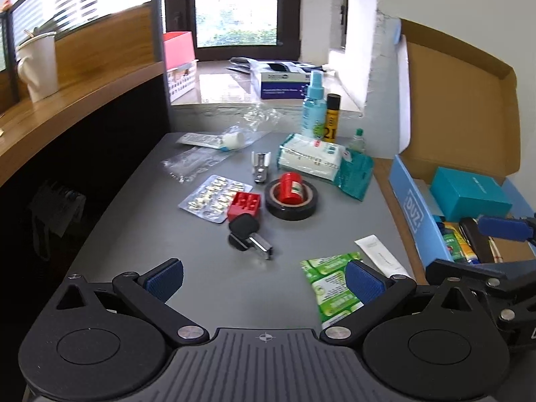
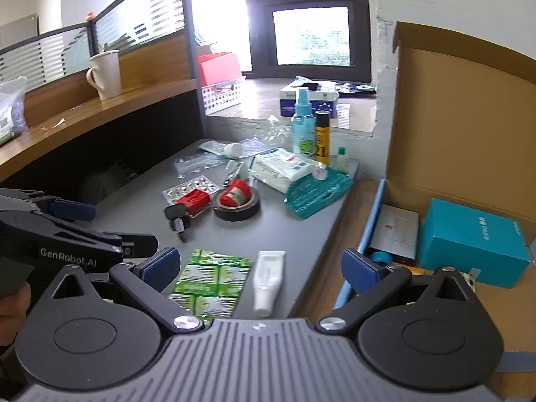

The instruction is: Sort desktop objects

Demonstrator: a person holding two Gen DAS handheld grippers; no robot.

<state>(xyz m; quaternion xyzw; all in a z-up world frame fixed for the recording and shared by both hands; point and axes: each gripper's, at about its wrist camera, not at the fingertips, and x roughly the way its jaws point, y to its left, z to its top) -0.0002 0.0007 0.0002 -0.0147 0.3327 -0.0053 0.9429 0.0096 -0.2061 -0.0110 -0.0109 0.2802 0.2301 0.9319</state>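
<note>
Small objects lie on the grey desk: a green sachet pack, a white tube, a black key, a red block, a pill blister, a black tape roll with a red jar in it, and a wipes pack. My left gripper is open and empty over the desk's near edge. My right gripper is open and empty above the green pack and tube.
An open cardboard box at the right holds a teal box and other items. A spray bottle, a yellow can and a small green bottle stand at the back. A white mug sits on the wooden ledge.
</note>
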